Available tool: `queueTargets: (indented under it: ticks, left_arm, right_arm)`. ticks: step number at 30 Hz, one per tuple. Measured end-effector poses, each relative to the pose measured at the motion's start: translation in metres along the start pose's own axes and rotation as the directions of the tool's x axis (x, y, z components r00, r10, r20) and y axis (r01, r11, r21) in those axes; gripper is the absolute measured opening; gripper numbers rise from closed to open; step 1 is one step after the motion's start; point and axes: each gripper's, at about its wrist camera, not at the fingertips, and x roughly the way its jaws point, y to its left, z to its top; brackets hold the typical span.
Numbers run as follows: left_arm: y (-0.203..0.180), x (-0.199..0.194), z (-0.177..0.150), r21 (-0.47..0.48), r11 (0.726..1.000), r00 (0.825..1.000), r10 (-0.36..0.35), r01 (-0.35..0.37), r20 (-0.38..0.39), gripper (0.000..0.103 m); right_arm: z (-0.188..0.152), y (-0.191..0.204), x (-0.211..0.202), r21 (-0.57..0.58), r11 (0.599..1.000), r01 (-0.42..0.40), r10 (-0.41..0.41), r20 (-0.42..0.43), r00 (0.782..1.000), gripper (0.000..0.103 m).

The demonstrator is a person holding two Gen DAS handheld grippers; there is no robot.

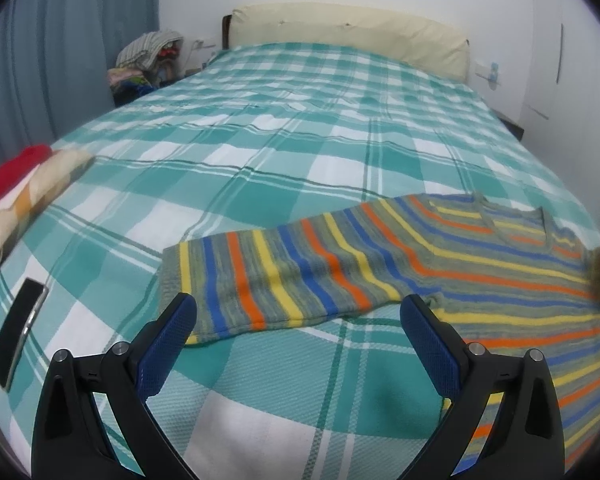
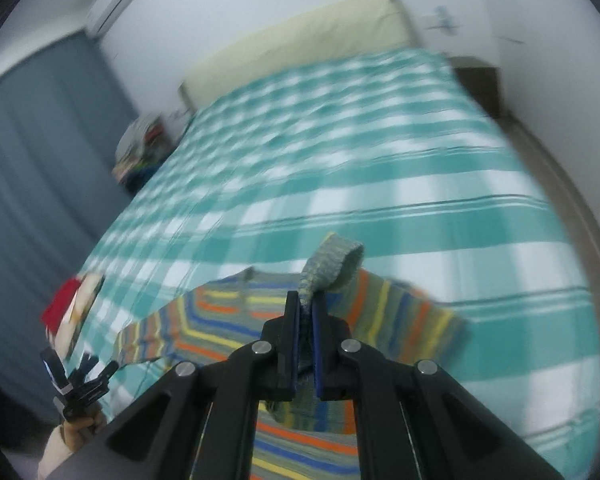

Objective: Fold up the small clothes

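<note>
A small sweater with grey, yellow, blue and orange stripes lies flat on the bed. One sleeve stretches left, just beyond my left gripper. That gripper is open, hovers low over the bedspread, and its blue pads hold nothing. In the right wrist view my right gripper is shut on the grey cuff of the other sleeve, which it has lifted above the sweater. The cuff loops up past the fingertips. A hand holds the left gripper at the lower left of that view.
The bed has a teal and white checked cover and a cream headboard. A dark phone and folded red and patterned clothes lie at the left. A clothes pile stands by the blue curtain.
</note>
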Motion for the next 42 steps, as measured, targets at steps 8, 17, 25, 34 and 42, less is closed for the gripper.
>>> queueTargets:
  ticks: [8, 17, 25, 34, 42]
  left_arm:
    - [0.007, 0.007, 0.004, -0.033, 0.999, 1.000, -0.006, 0.005, -0.024, 0.102]
    - [-0.002, 0.008, 0.002, 0.002, 1.000, 1.000, -0.007, 0.007, -0.023, 0.102]
    - [-0.006, 0.010, 0.000, 0.086, 0.995, 0.998, 0.048, -0.045, -0.027, 0.102]
    - [0.118, 0.033, 0.015, -0.376, 0.925, 0.989, -0.110, 0.063, -0.104, 0.102]
    - [0.127, 0.089, 0.005, -0.424, 0.904, 0.952, -0.174, 0.053, -0.253, 0.091]
  right_arm:
    - [-0.034, 0.032, 0.093, 0.085, 0.973, -0.214, 0.226, -0.183, 0.957, 0.061]
    - [-0.076, -0.035, 0.089, 0.215, 0.960, -0.181, 0.230, -0.228, 0.946, 0.061]
    - [-0.135, -0.104, 0.048, 0.160, 0.972, 0.173, -0.135, -0.224, 0.965, 0.057]
    - [-0.197, -0.067, -0.050, 0.044, 0.985, 0.167, -0.169, 0.069, 0.983, 0.062]
    - [-0.198, -0.040, -0.039, -0.035, 0.992, 0.119, -0.117, 0.048, 0.992, 0.062]
